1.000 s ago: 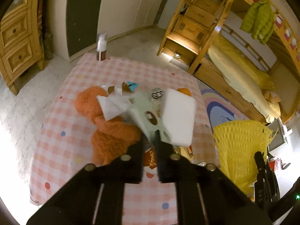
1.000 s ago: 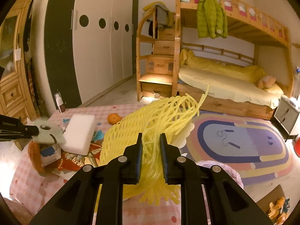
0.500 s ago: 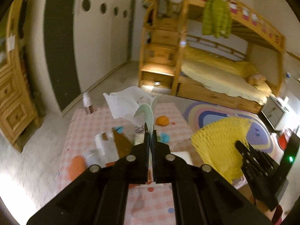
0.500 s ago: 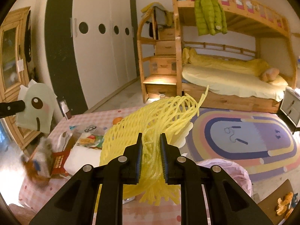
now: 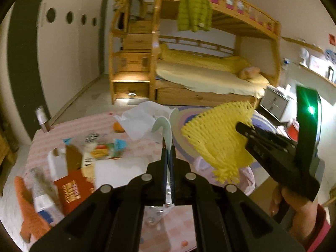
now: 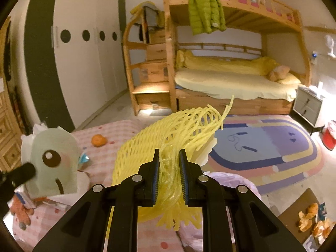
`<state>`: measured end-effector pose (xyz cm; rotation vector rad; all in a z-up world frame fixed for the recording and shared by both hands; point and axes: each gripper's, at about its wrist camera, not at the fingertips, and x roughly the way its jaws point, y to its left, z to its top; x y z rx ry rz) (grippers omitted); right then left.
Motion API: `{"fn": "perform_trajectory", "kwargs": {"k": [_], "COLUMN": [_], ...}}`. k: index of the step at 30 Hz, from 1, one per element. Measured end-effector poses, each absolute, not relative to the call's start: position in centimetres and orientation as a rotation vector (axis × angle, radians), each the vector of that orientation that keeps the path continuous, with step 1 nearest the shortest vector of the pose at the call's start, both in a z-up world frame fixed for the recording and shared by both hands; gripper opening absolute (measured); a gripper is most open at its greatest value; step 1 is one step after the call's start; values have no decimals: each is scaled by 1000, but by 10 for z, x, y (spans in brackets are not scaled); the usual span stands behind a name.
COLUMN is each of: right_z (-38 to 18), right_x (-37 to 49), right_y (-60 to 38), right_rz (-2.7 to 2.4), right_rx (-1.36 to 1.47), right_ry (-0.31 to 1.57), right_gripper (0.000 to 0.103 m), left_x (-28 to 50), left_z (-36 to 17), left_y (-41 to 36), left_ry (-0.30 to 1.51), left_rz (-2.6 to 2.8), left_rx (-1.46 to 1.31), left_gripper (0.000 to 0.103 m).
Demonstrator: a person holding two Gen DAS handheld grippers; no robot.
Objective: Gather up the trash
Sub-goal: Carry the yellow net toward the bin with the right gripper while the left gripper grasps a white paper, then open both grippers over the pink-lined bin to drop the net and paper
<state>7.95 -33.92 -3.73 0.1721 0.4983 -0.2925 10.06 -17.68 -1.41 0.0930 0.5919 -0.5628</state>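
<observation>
Both tongs are full: the left gripper (image 5: 168, 147), jaws pinched tight at the centre of its own view, clamps the thin edge of a pale green cartoon-face wrapper (image 6: 53, 159) with a crumpled white tissue (image 5: 142, 121) behind it, while the right gripper (image 6: 169, 163) squeezes a yellow foam fruit net (image 6: 168, 134) bunched between narrow jaws. Each piece hangs clear above the pink checked tablecloth (image 5: 168, 226), likely so it can be carried off. More litter, a red carton (image 5: 72, 189) and snack packets (image 5: 103, 151), lies at lower left.
</observation>
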Motion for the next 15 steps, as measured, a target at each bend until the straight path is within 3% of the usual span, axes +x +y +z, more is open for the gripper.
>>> {"fn": "perform_trajectory", "kwargs": {"k": [6, 15], "right_z": [-48, -95], "right_x": [65, 67], "right_y": [-377, -437], "right_rz": [-494, -650], "right_rx": [151, 276], "right_ry": [546, 767], "right_gripper": [18, 19], "left_x": [116, 133], "left_z": [-17, -52], "left_y": [-196, -286], "left_ry": [605, 708], "left_rz": [-699, -897], "left_rx": [56, 148], "left_gripper": [0, 0]}}
